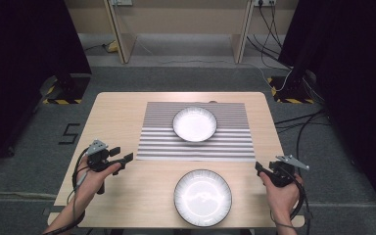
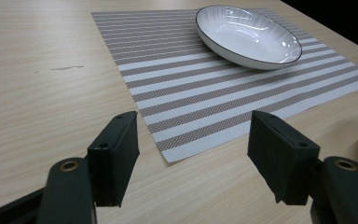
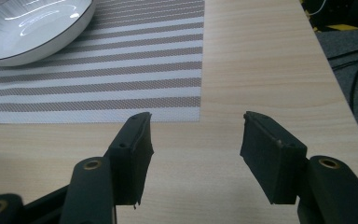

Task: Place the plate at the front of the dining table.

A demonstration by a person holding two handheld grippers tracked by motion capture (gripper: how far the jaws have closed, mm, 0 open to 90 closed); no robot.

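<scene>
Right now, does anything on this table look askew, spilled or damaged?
Nothing serious. One plate sits on the striped placemat, the other plate on bare wood near the front edge. A faint dark smudge marks the table. Both grippers hover open.

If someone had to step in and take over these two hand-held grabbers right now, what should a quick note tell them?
Left gripper: open, holding nothing, hovering over the table's left side, near the striped mat's near-left corner.
Right gripper: open, holding nothing, at the table's right edge.
Things: one white bowl sits on the mat; a second bowl sits on bare wood at the near edge, between the hands.
Done: nothing gripped yet.
Left: probably picking up a bowl; the near one looks closest to both grippers.
</scene>
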